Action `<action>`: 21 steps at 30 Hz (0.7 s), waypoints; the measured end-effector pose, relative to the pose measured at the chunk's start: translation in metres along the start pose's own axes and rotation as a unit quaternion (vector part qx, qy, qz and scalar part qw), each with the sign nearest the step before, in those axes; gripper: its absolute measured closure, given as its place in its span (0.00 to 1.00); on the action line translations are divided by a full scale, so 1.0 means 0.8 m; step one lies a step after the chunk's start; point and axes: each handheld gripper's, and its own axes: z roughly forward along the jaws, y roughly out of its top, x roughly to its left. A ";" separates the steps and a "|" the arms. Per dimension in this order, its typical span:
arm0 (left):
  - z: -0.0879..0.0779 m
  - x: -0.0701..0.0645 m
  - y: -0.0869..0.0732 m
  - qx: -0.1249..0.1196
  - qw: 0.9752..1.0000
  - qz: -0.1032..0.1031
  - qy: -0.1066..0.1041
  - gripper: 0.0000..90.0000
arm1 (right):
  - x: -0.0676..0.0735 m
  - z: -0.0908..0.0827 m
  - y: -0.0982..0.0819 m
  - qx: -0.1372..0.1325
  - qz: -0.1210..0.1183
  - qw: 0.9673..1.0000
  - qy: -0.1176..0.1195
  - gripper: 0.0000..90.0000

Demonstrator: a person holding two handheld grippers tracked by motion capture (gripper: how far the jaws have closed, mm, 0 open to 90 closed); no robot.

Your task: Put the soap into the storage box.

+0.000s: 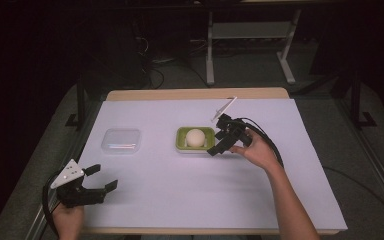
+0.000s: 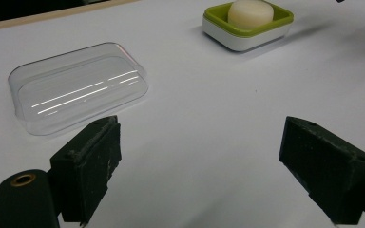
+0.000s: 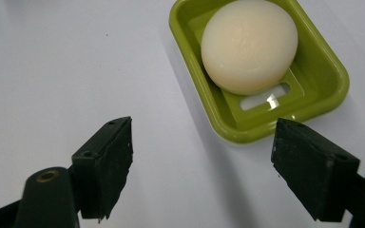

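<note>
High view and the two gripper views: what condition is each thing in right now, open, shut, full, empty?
Left hand-held gripper: open, holding nothing, near the table's front left corner.
Right hand-held gripper: open, holding nothing, beside the green dish.
Green soap dish: uncovered, upright on the table.
Soap: whole, resting in the dish.
Clear lid: off the dish, lying on the table, nothing on it.

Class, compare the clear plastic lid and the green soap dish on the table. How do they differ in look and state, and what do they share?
The clear lid is see-through and colourless; the green soap dish is opaque, green inside with a white base. The lid holds nothing, while the dish holds a pale round soap. The lid lies apart from both tools; the dish sits just ahead of the open right hand-held gripper. Both are rounded rectangles resting on the white table.
</note>
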 end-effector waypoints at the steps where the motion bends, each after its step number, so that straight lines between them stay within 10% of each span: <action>1: 0.000 0.000 0.000 0.000 1.000 -0.001 -0.001 0.15 | 0.000 -0.001 -0.003 -0.003 0.001 1.000 -0.001 0.23; 21: 0.001 -0.002 0.001 -0.001 1.000 -0.002 0.000 0.15 | 0.023 -0.015 -0.043 -0.019 0.002 1.000 -0.005 0.25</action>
